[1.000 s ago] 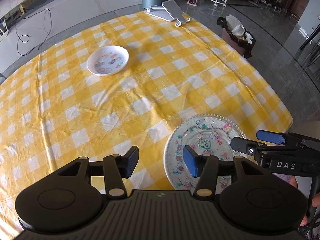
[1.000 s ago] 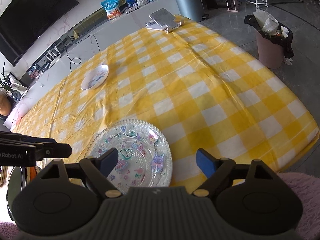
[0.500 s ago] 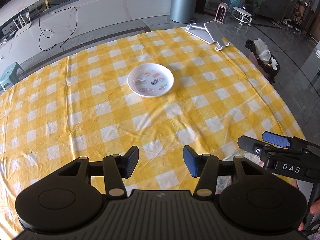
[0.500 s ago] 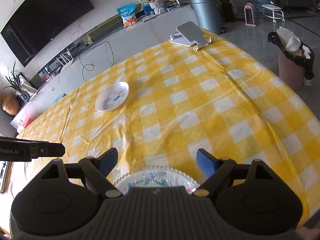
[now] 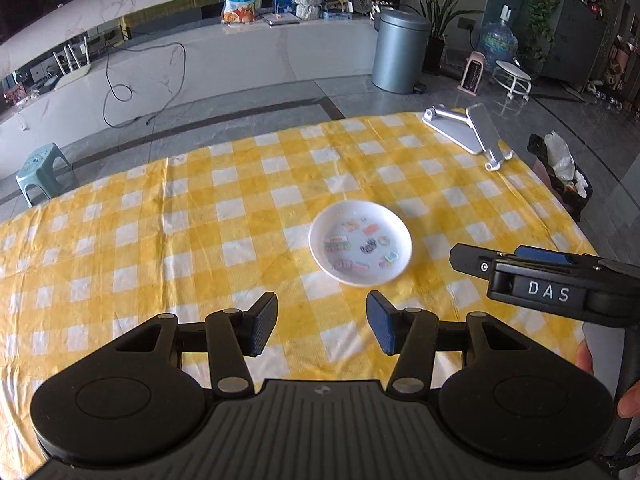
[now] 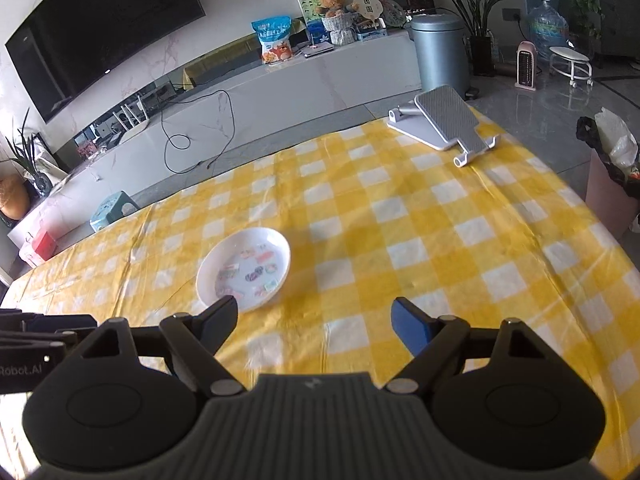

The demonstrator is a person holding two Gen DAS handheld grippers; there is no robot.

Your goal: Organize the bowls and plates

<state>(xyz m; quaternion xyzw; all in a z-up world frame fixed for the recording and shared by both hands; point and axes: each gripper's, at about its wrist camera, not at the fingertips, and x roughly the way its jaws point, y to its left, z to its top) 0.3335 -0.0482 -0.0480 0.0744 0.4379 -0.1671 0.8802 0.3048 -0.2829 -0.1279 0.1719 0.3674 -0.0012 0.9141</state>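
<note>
One white bowl (image 5: pixel 360 243) with sticker motifs is being shown mid-table on the yellow checked cloth (image 5: pixel 160 240). The patterned glass plate, framed a second ago at the near edge, is no longer being seen, so the bowl is judged the next pickup. The left gripper (image 5: pixel 322 328) is being held spread and empty just short of it; the right gripper (image 6: pixel 314 322), wider and empty, is being angled down beside it.
</note>
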